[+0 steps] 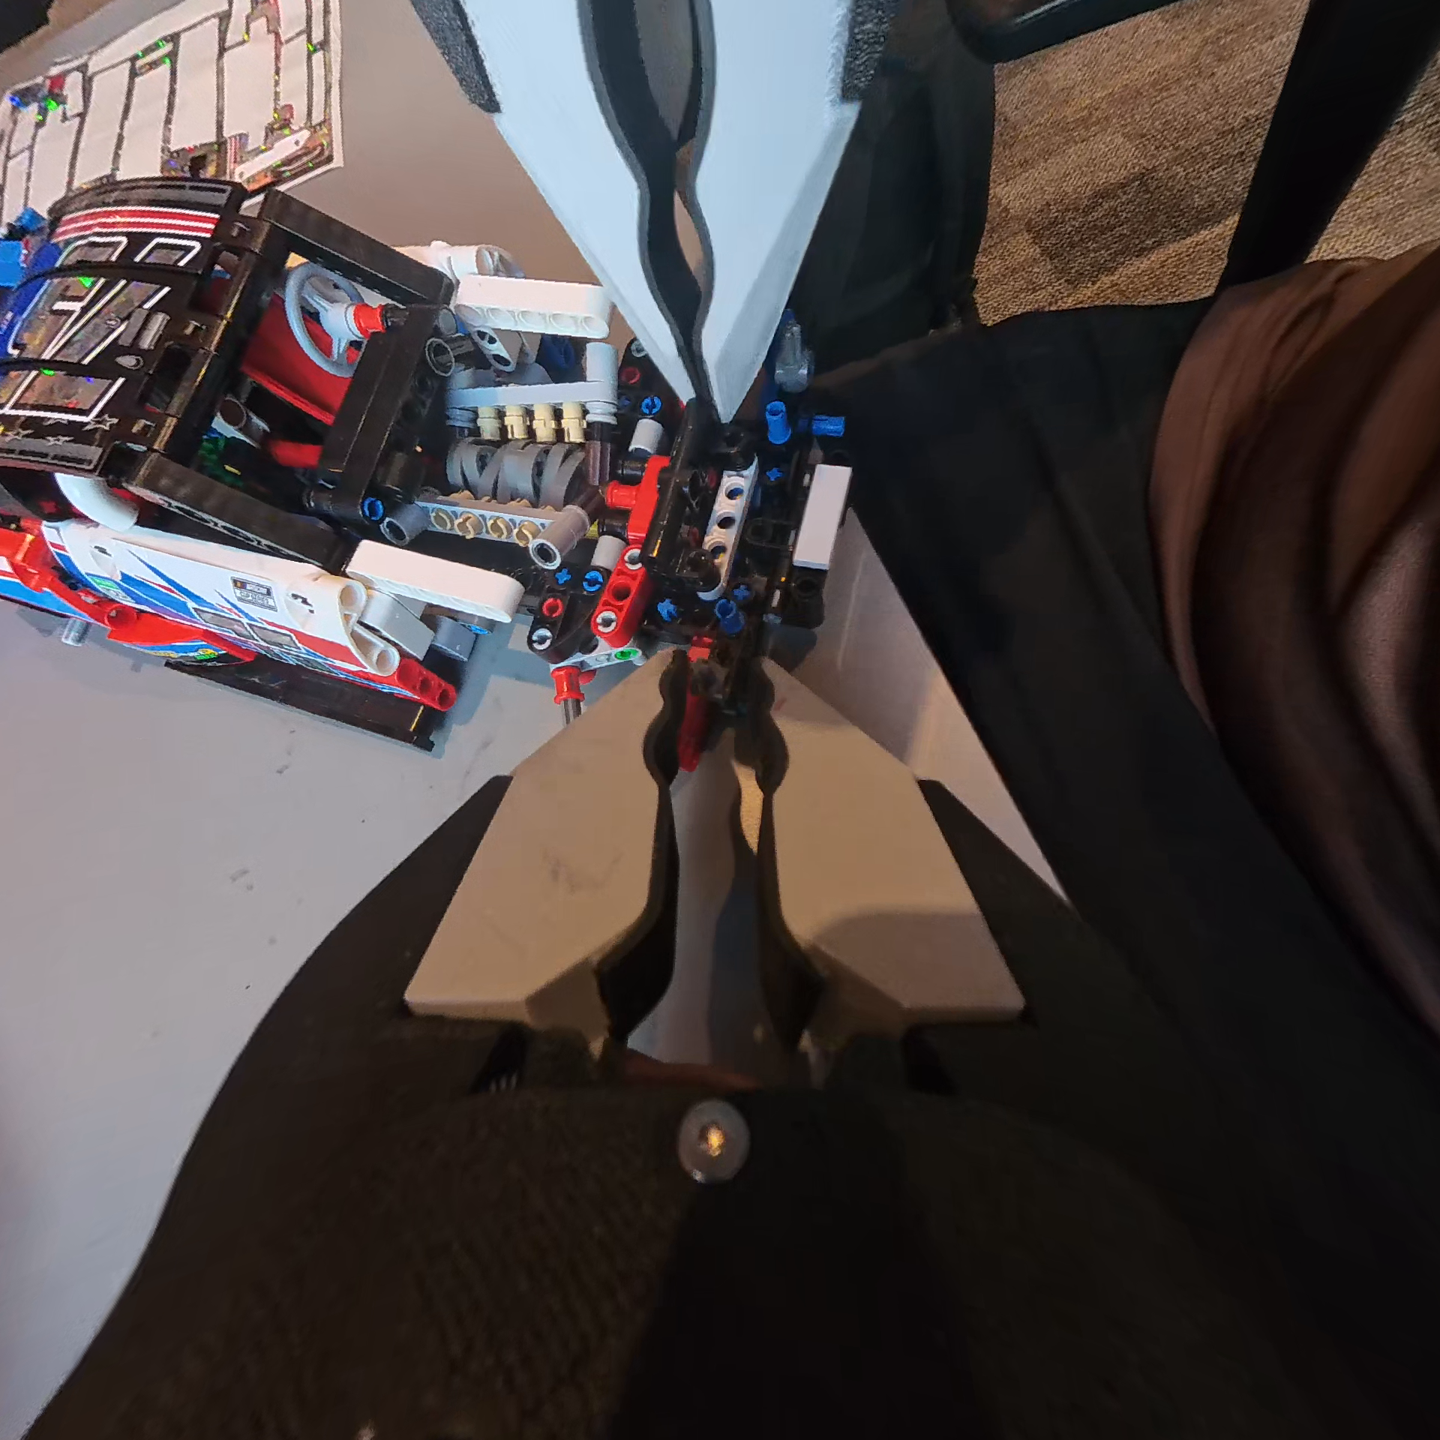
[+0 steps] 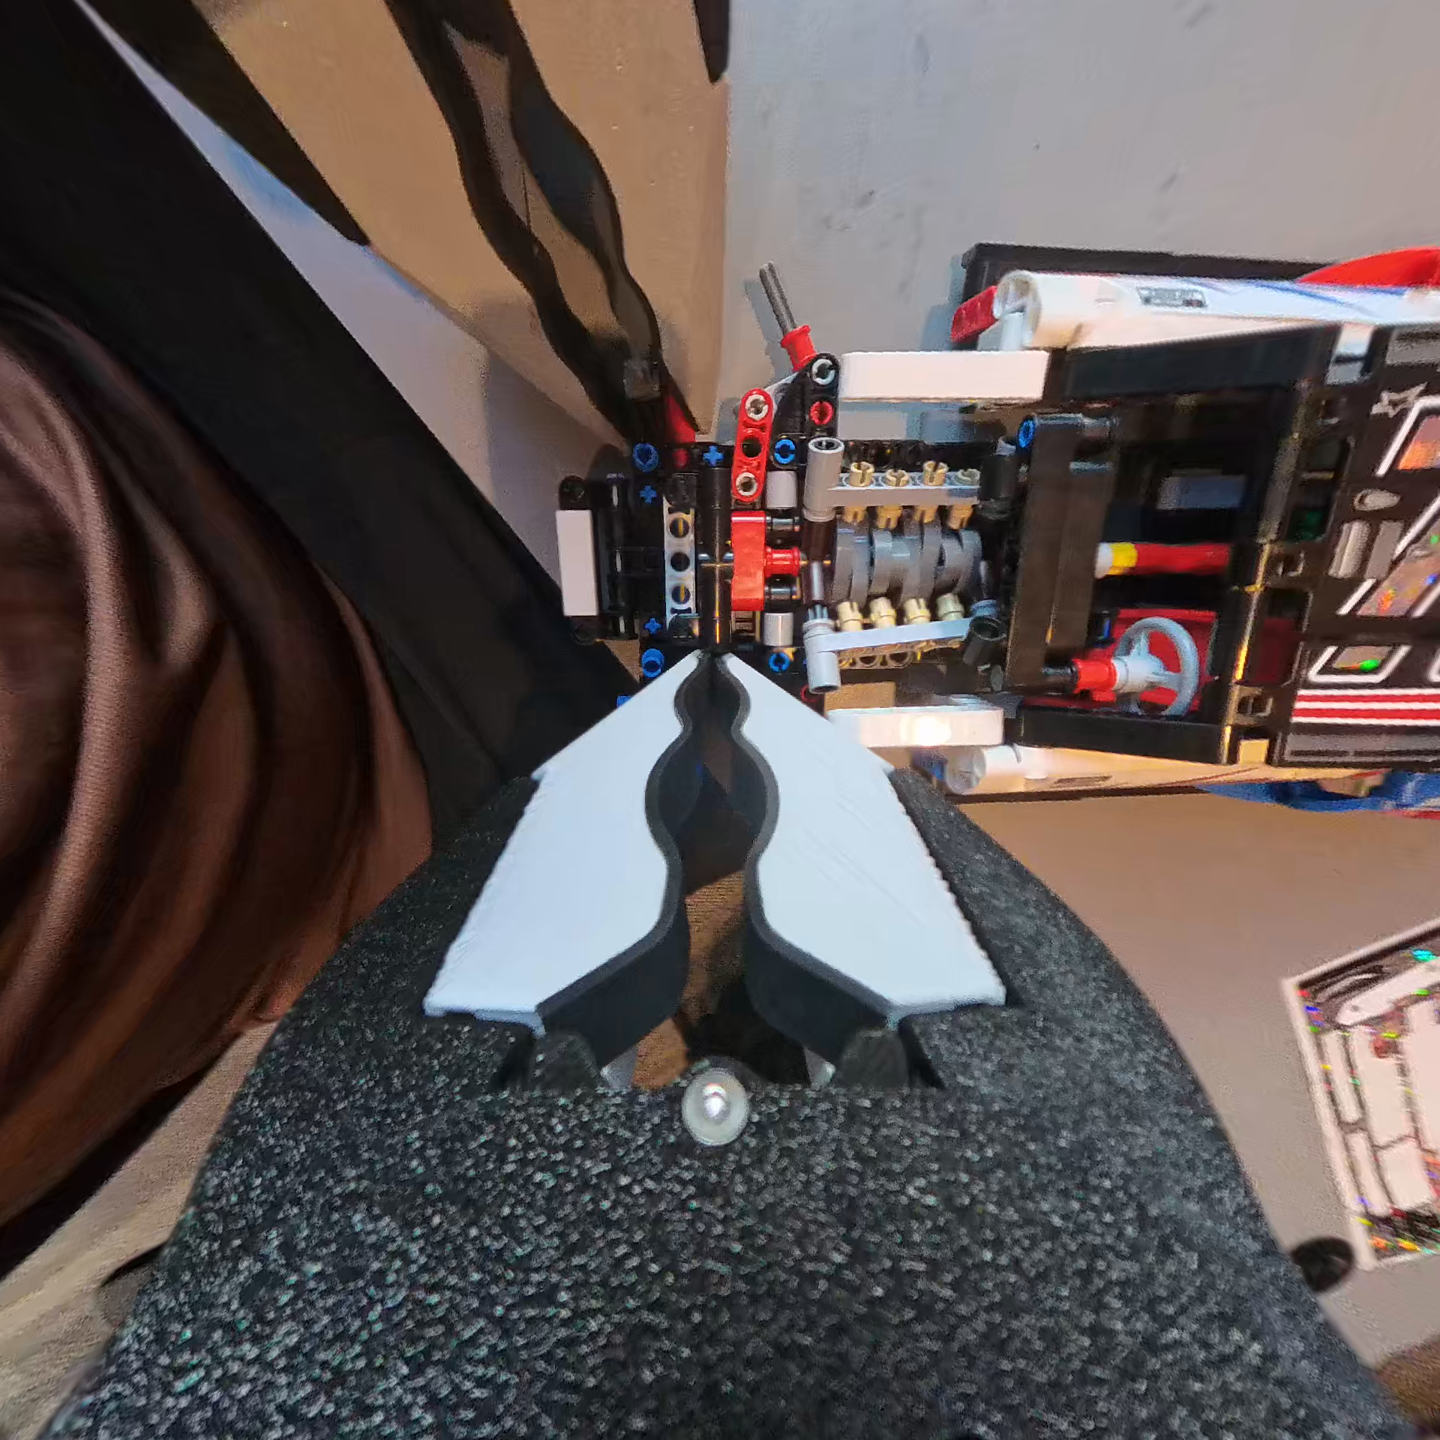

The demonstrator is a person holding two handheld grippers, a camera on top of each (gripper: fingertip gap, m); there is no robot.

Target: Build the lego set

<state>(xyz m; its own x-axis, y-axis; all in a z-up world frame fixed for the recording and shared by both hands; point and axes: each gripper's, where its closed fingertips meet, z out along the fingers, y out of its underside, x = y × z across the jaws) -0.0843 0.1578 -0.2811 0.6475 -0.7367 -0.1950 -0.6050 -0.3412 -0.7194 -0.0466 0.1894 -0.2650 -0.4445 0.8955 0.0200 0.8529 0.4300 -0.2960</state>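
Fingertips of both grippers, left gripper (image 1: 713, 686) and right gripper (image 2: 713, 662), pinch opposite sides of the car's (image 1: 257, 436) front frame, its long axis running between them.

The left white-fingered, black-padded gripper (image 1: 715, 686) reaches toward twelve o'clock with its tips slightly parted around a thin part, while the matching right gripper (image 2: 711, 662) meets it from twelve o'clock, tips pinched together.
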